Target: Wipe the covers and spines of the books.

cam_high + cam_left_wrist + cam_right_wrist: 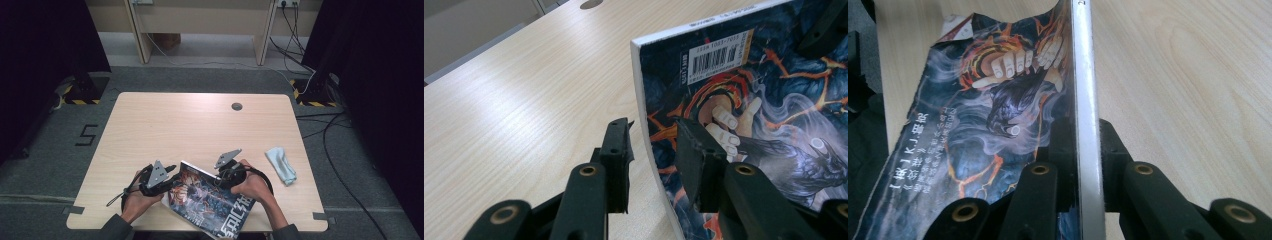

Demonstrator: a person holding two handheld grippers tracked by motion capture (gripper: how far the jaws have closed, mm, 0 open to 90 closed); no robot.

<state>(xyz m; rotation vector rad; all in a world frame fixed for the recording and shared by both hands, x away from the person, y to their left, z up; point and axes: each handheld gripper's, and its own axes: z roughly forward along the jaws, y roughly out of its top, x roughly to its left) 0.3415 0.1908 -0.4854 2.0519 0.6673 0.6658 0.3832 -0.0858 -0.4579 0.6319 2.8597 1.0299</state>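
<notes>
At the near edge of the tabletop (200, 120), right in front of you, the magazine (212, 202) sits between your two hands, one corner hanging over that edge. Your right tool (223, 176) is clamped on the magazine's right edge: in the right gripper view both black jaws press flat against the white page block (1087, 100), with the dark illustrated cover on the left jaw's side and bare wood on the other. That grip looks settled.

Your left tool (159, 183) is not there yet. In the left gripper view its jaws stand apart astride the magazine's left edge (644, 120), one on the wood side and one over the cover near the barcode (716, 57), with a gap showing on the wood side. The magazine curves a little there, so it seems partly lifted off the tabletop rather than lying flat.

Judging from this, one side is secured and the other is only lined up. You have the left grip to close, and then whatever the two-handed hold is meant for, lifting, opening or moving the magazine, which has not begun as far as can be seen. Well to the right of the magazine, the light blue cloth (281, 164) lies untouched.
</notes>
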